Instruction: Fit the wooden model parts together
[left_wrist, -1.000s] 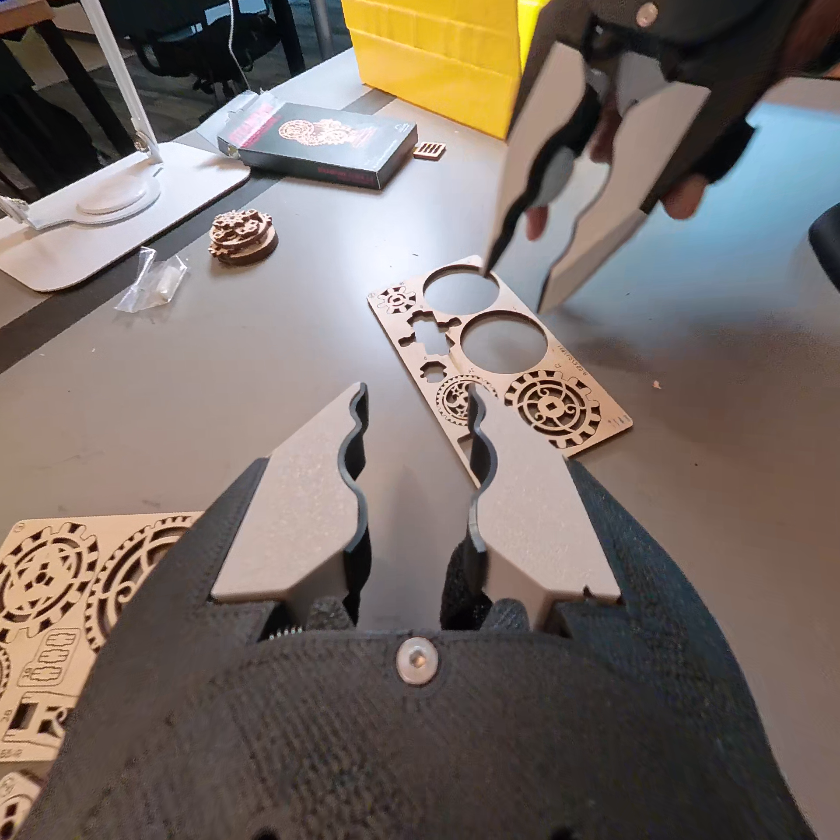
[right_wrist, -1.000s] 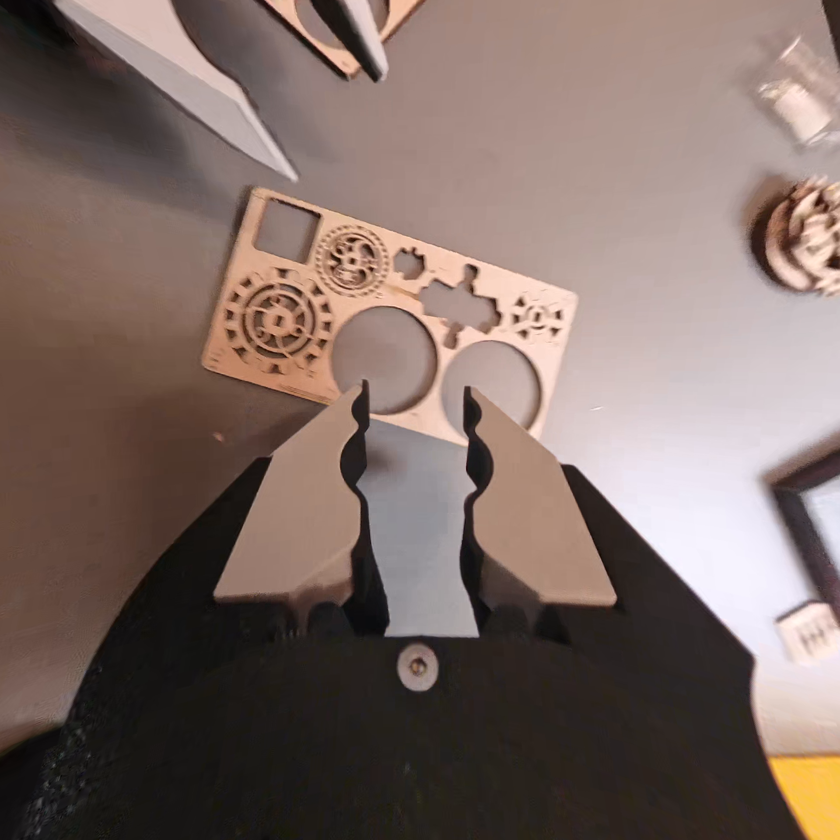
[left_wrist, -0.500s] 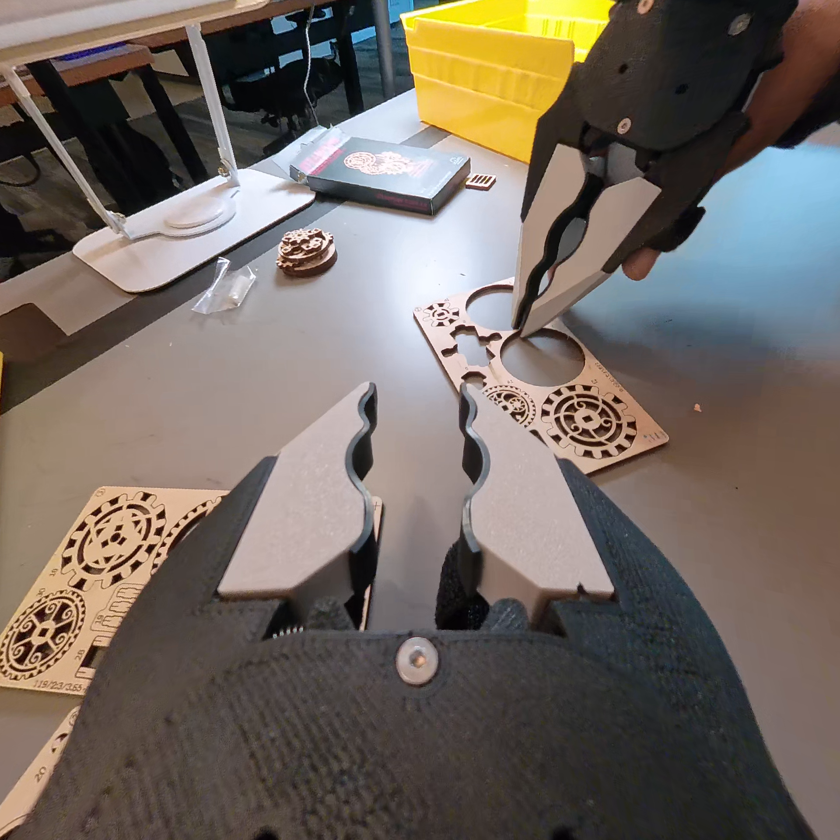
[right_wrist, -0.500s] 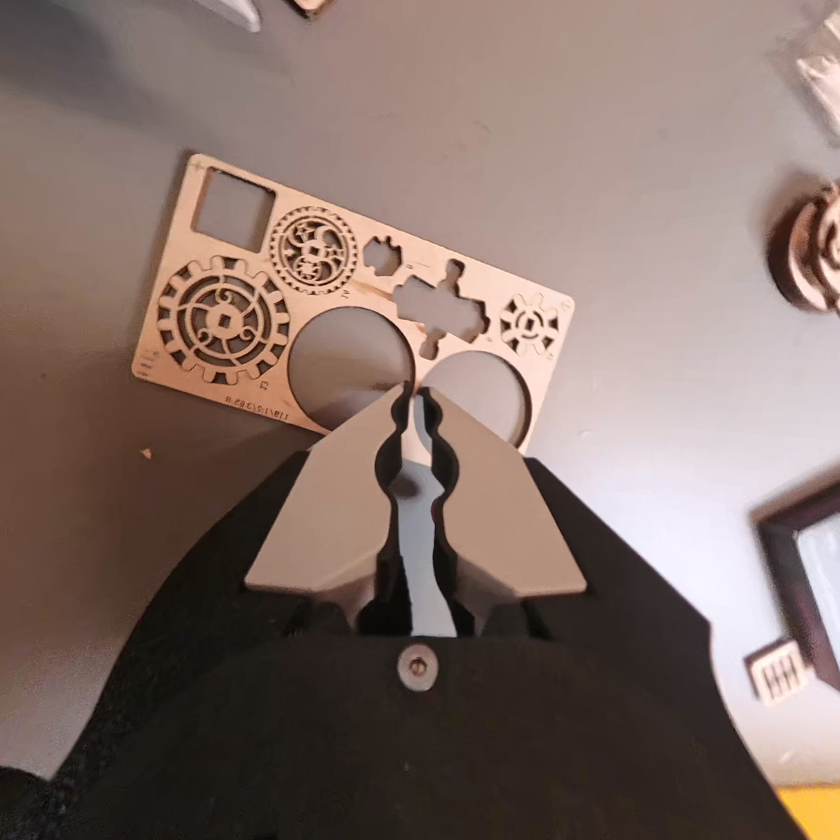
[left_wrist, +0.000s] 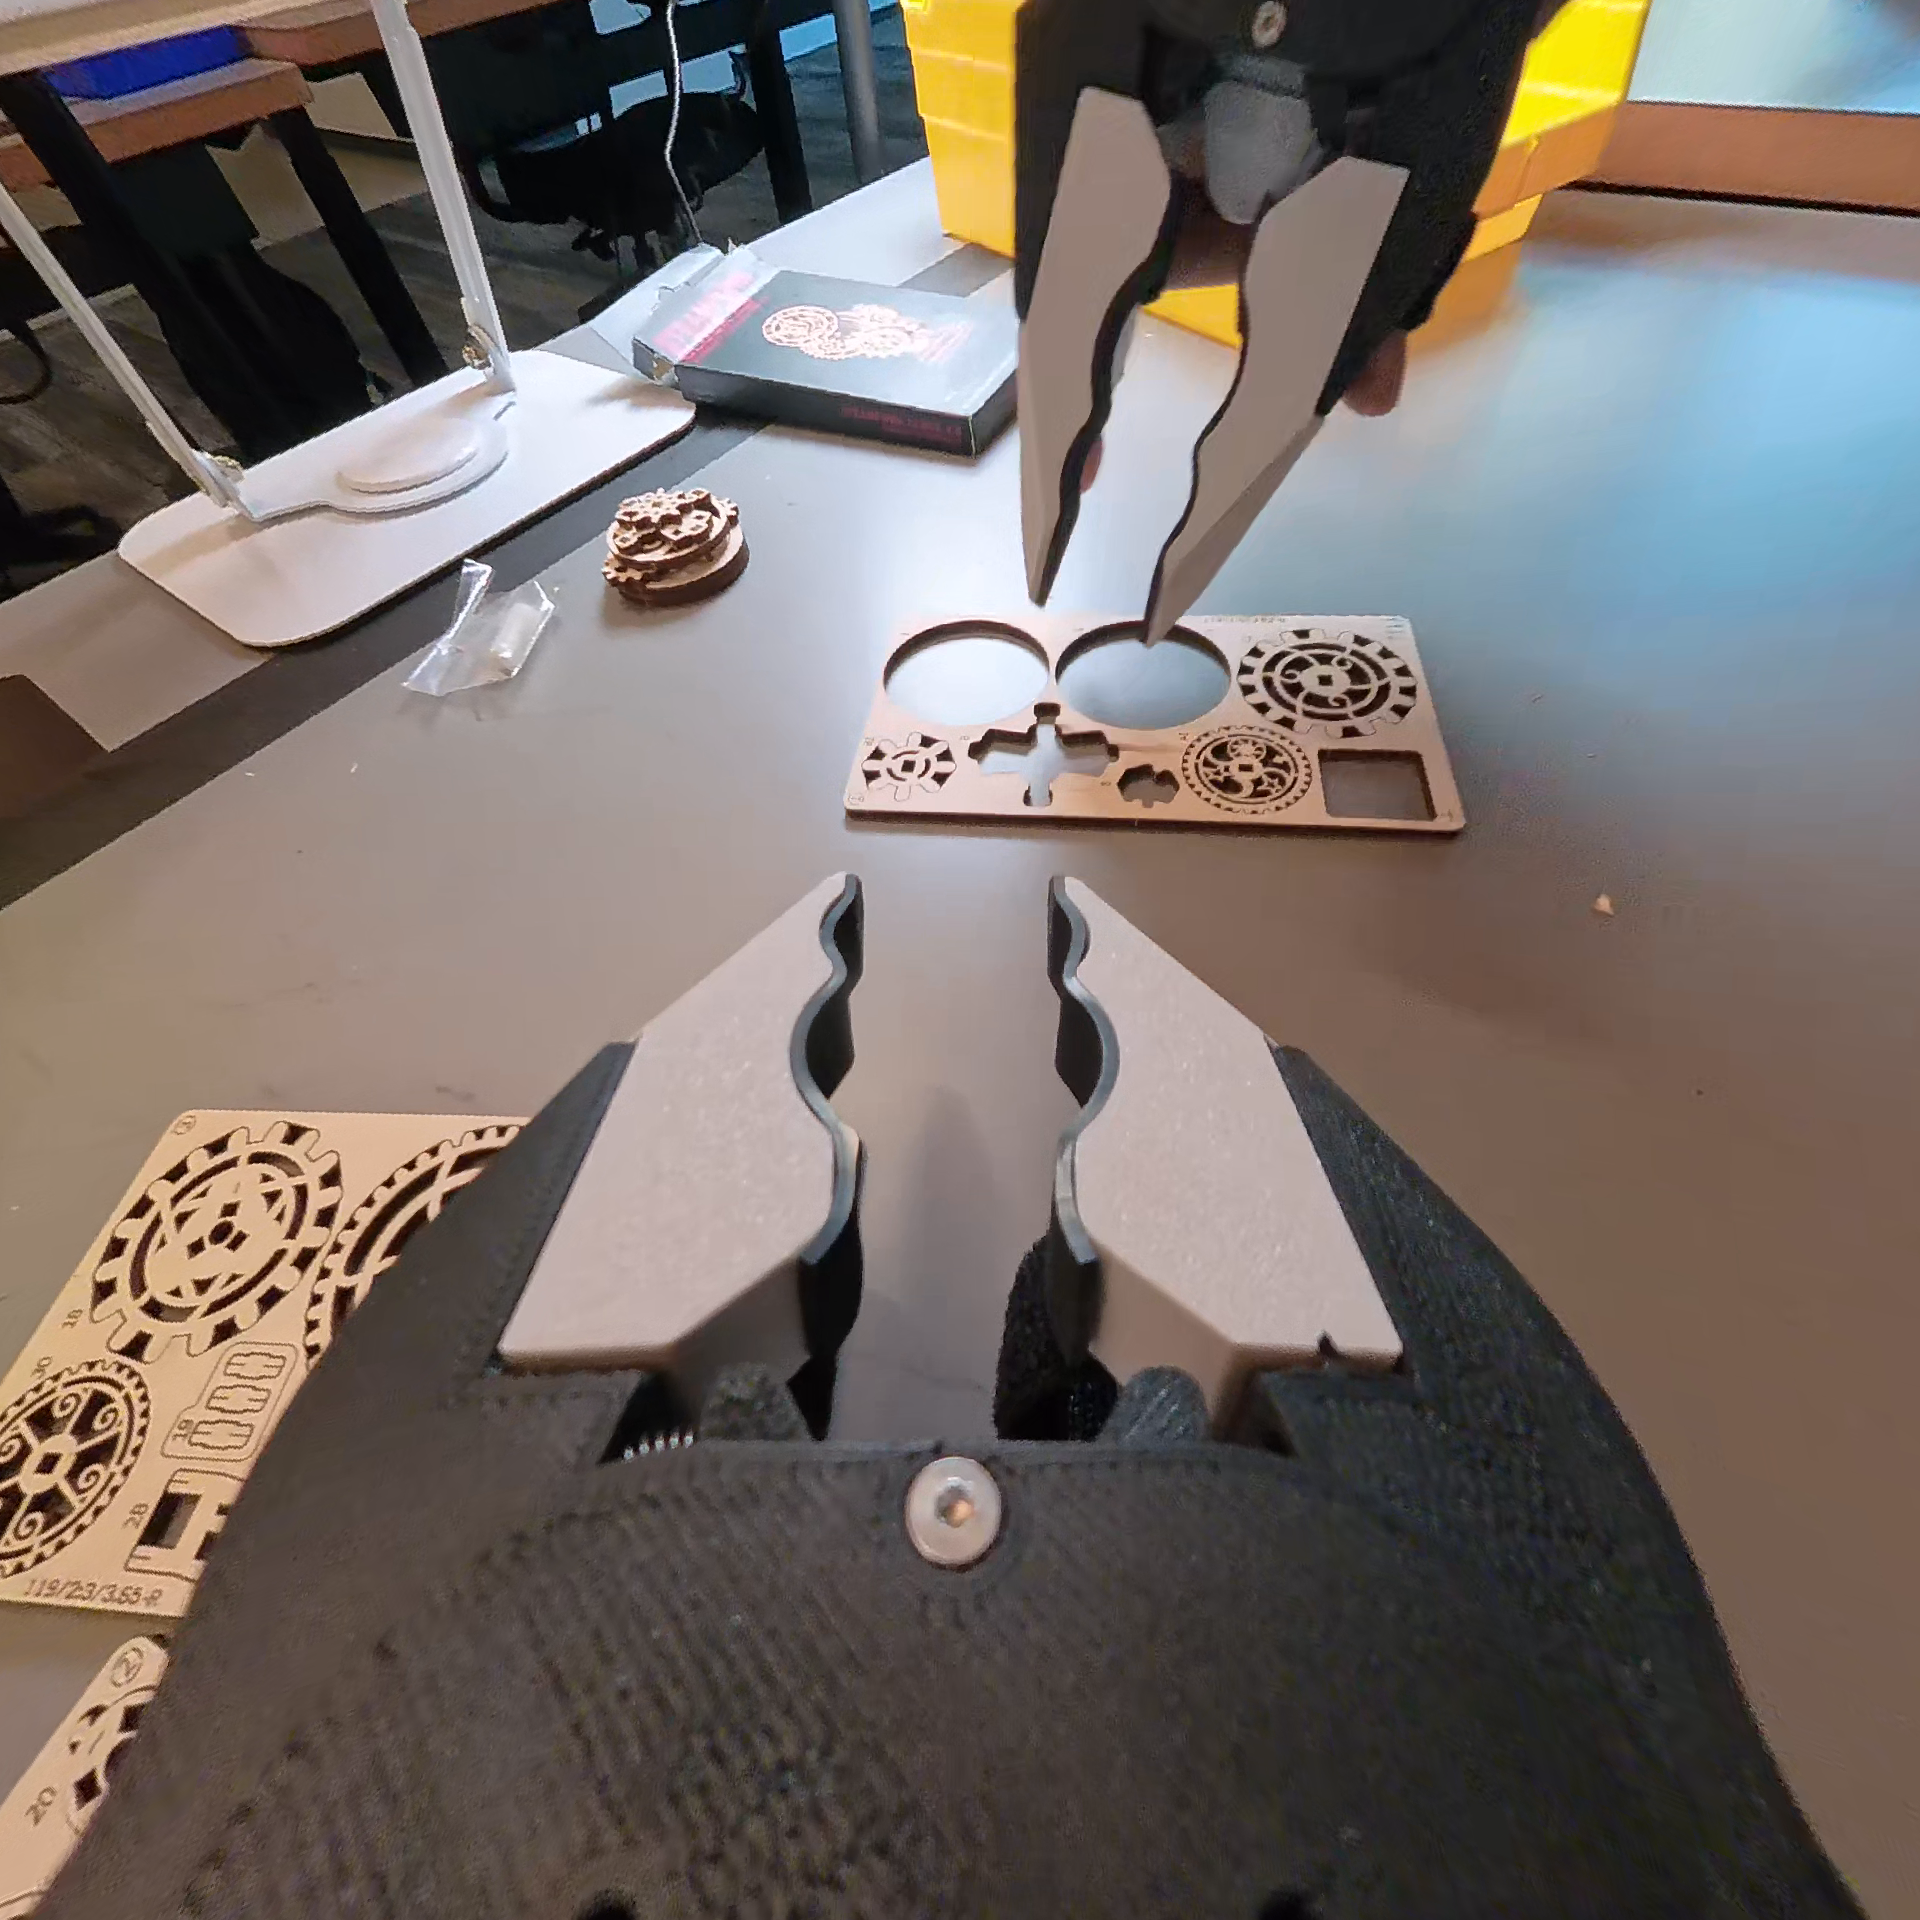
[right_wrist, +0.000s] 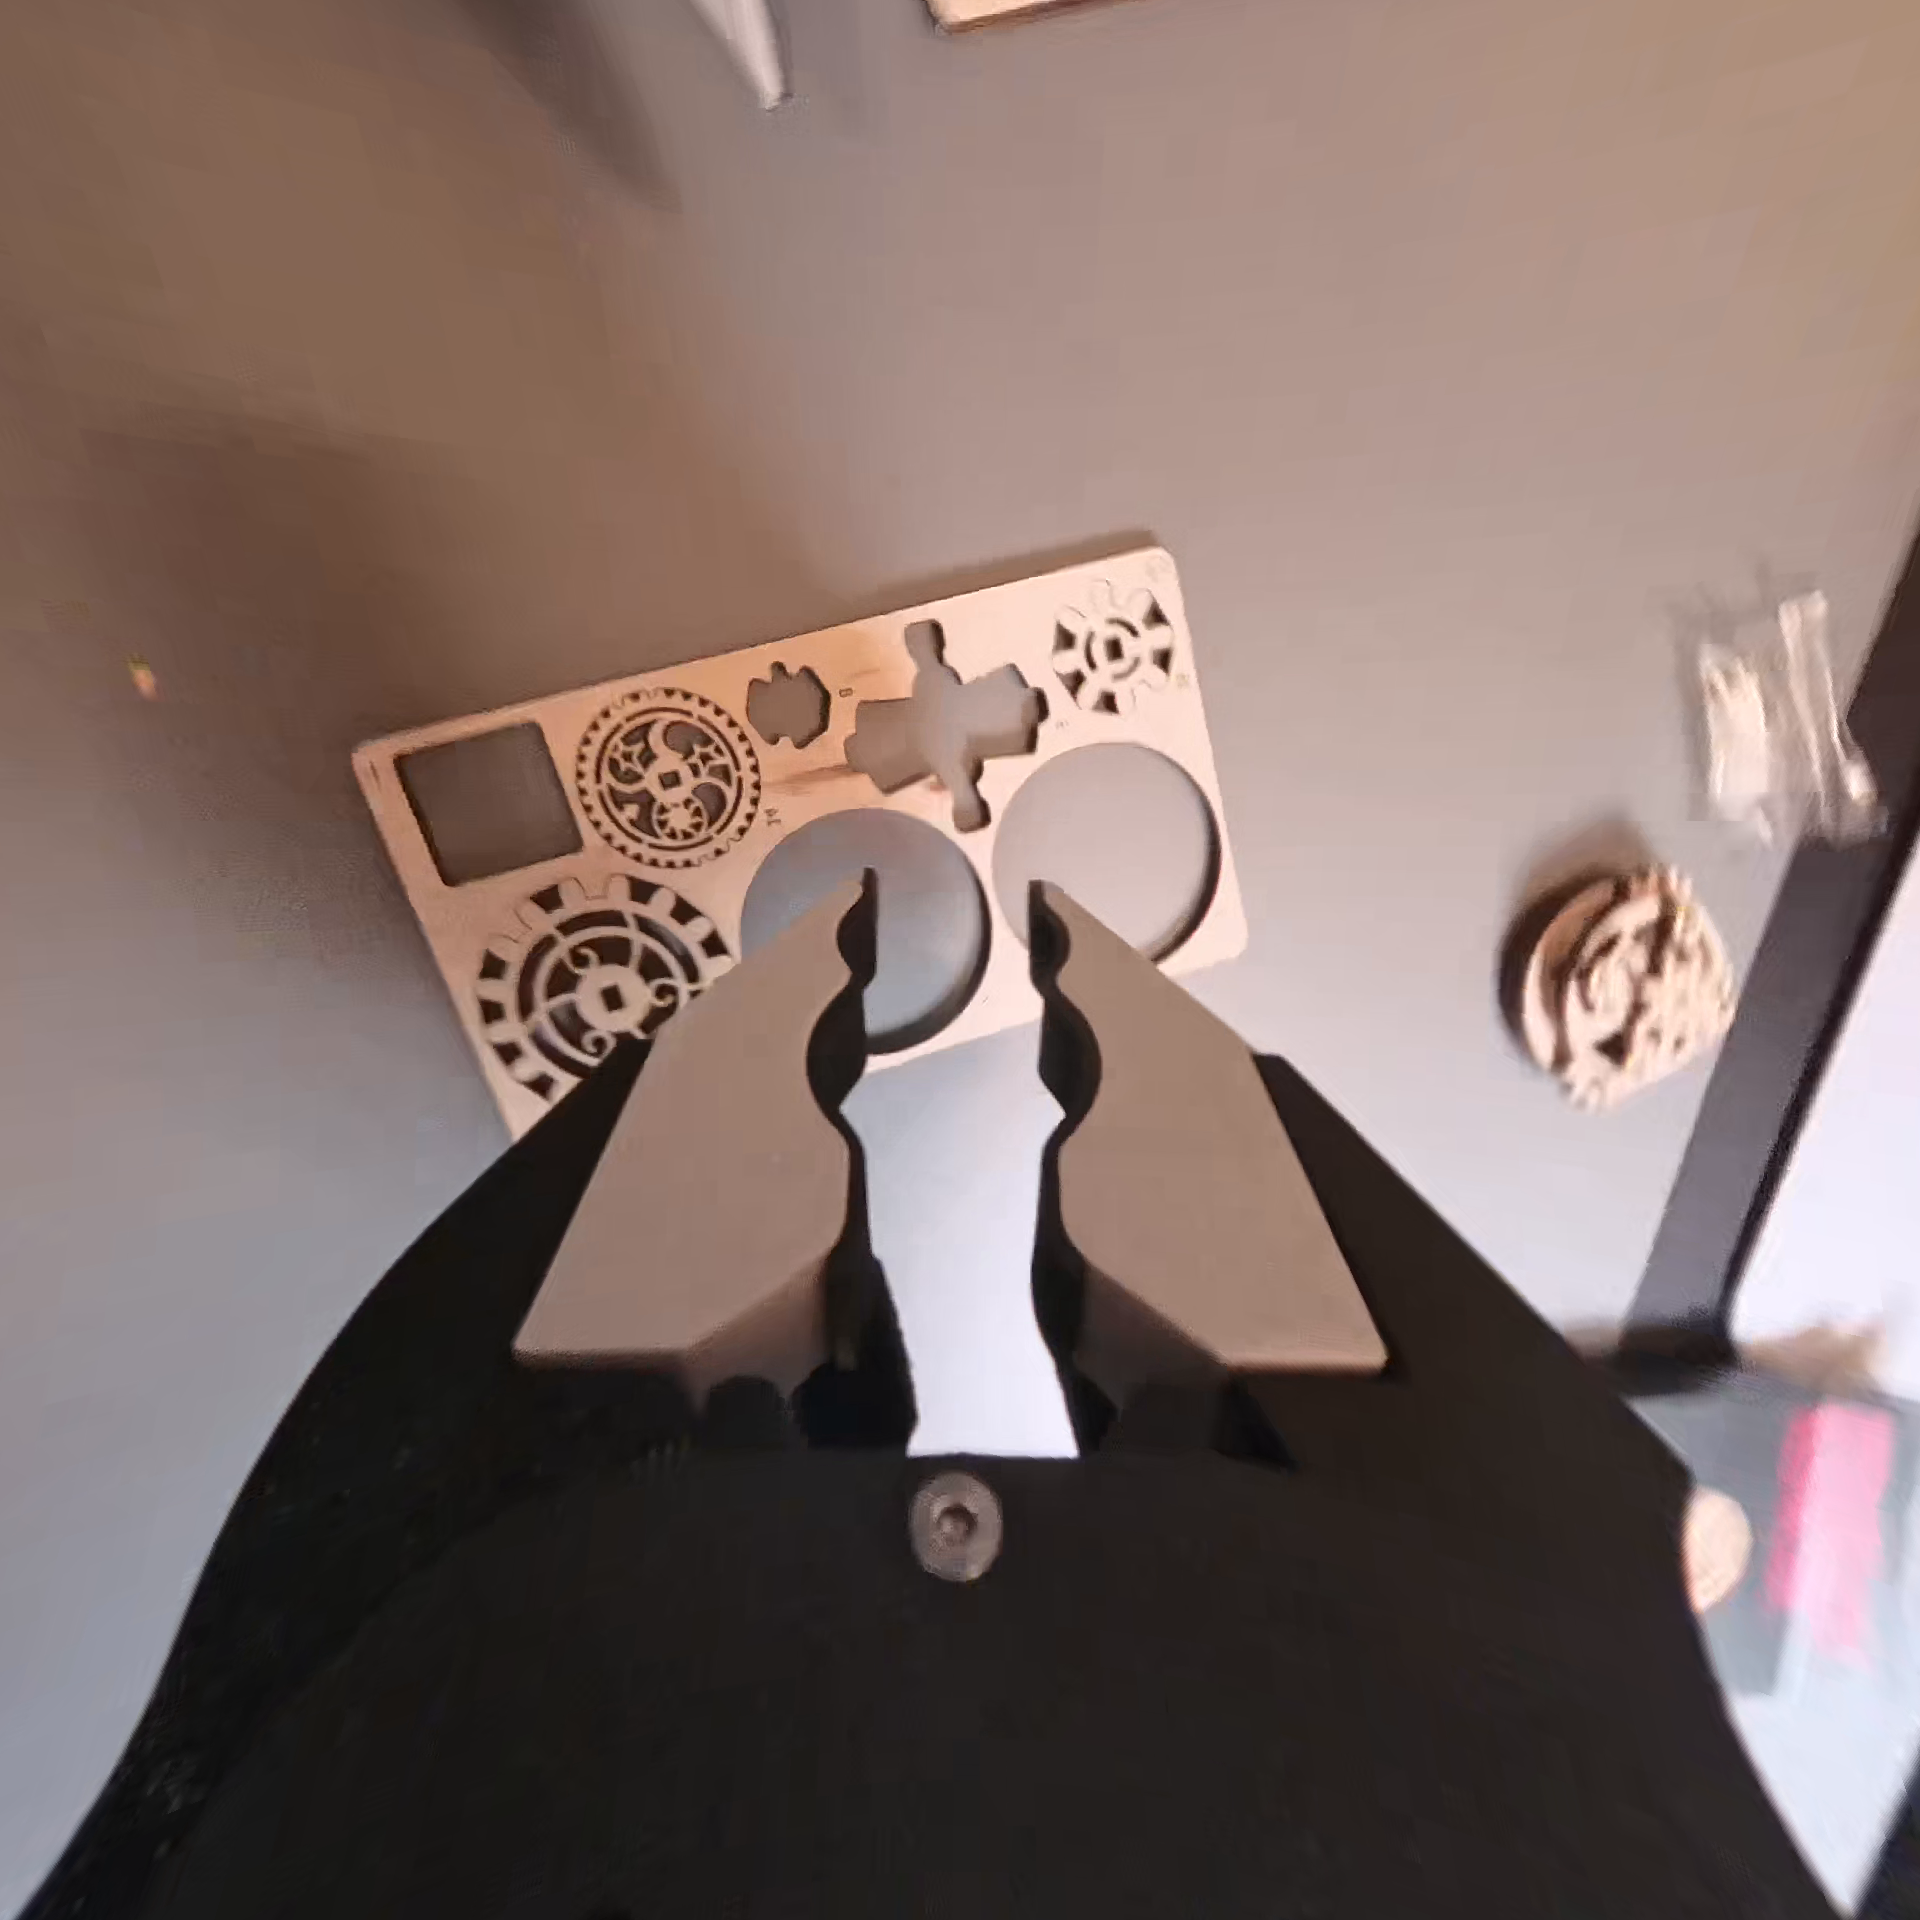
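Wooden sheet (right_wrist: 831, 717) flat beneath right gripper (right_wrist: 951, 899), fingers parted, empty; left gripper (left_wrist: 954, 894) likewise

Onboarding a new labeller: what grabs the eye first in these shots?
The right tongs, open, pointing down over the punched-out wooden parts sheet mid-table, tips by its two round holes. Nearer the camera, the left tongs open and empty above bare table. Behind: a small assembled gear model, a dark box and a yellow bin.
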